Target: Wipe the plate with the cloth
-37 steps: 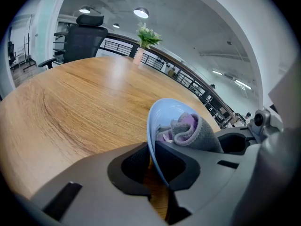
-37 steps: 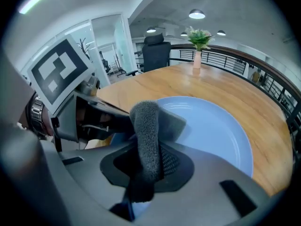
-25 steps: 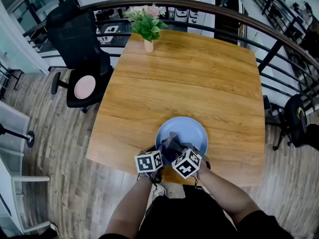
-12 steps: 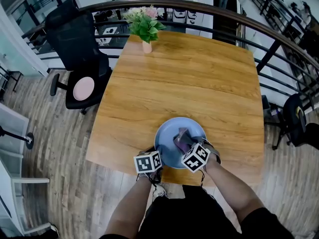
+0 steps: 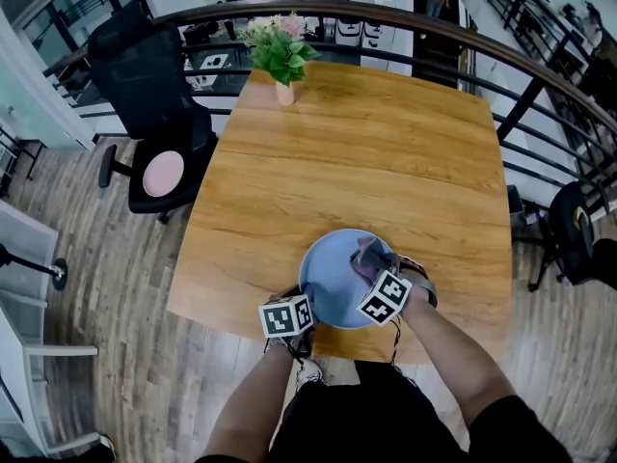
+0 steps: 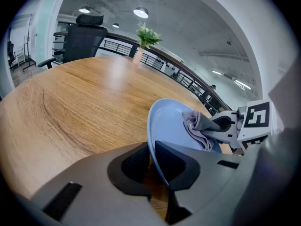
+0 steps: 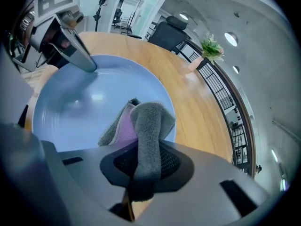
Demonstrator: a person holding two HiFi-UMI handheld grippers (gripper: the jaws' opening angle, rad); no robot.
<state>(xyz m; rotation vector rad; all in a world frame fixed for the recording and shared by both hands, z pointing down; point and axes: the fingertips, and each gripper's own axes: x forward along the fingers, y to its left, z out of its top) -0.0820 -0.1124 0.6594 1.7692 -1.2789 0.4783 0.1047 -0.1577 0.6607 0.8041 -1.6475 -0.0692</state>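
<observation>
**Head view.** We see the blue plate [image 5: 333, 276] at the near edge of the wooden surface [image 5: 366, 152], about midway along it. The left tongs [image 5: 305, 309] meet its near-left rim. The right tongs [image 5: 374, 270] hold a grey cloth [image 5: 369, 256] over its right part. A potted plant [image 5: 280, 51] stands at the far-left corner.

**Left gripper view.** We find the tongs pinching the plate's rim, one jaw on each face.

**Right gripper view.** We find the tongs clamped on the folded cloth, whose free end lies on the plate's inner face.
</observation>
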